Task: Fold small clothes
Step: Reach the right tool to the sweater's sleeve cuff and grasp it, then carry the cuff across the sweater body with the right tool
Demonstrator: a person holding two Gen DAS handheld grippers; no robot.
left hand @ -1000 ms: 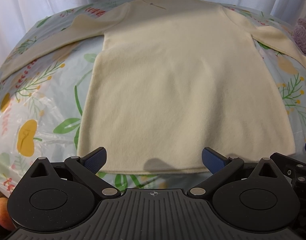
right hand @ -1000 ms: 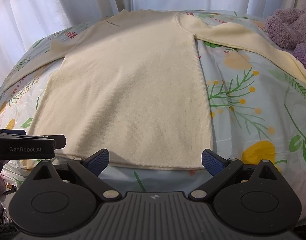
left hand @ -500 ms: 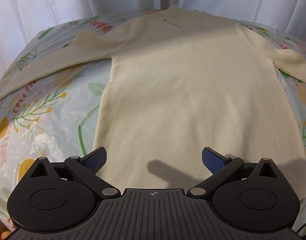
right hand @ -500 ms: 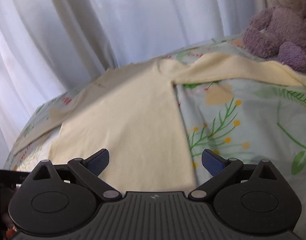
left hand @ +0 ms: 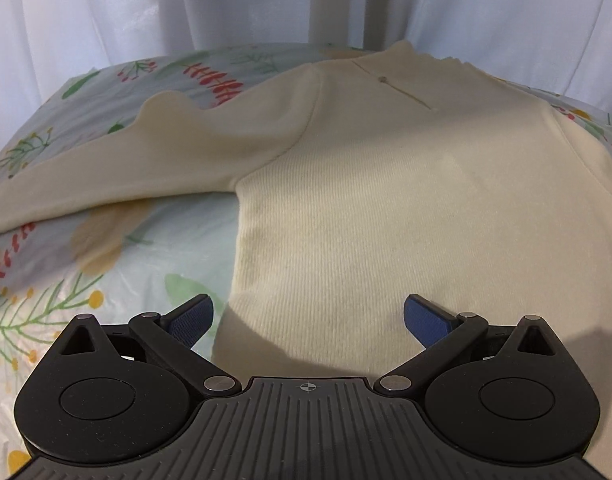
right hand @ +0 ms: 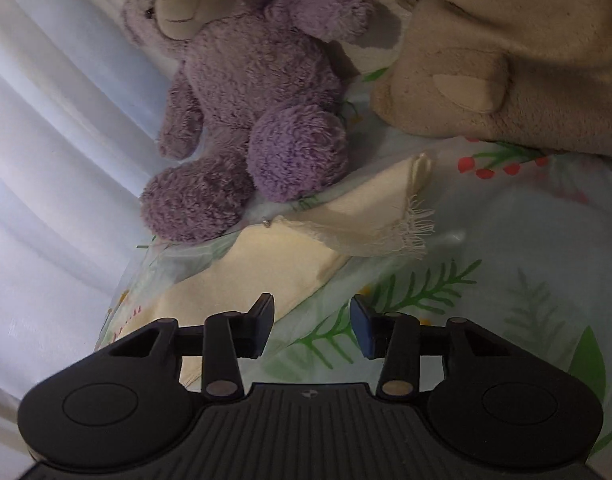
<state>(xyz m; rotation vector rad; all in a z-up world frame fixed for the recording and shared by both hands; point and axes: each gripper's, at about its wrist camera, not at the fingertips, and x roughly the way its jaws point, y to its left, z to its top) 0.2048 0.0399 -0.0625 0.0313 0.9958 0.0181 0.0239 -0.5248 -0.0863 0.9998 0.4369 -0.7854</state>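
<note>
Both grippers have travelled up the bed since a second ago: the left one from the hem to the chest of the cream sweater (left hand: 386, 208), the right one rolling away to the end of the far sleeve. From the left wrist view, the left gripper (left hand: 308, 316) hangs over the sweater's side edge, jaws spread wide with nothing between them. The sweater lies flat on the floral bedsheet (left hand: 118, 264), one sleeve stretched leftward, white curtains (left hand: 146, 12) behind. From the right wrist view, the right gripper (right hand: 312, 326) has just been closing, jaws half shut over bare sheet beside the sleeve, gripping nothing. The frayed cuff (right hand: 386, 224) lies beyond, touching a purple teddy bear (right hand: 246, 92); a beige plush toy (right hand: 498, 60) sits right.
</note>
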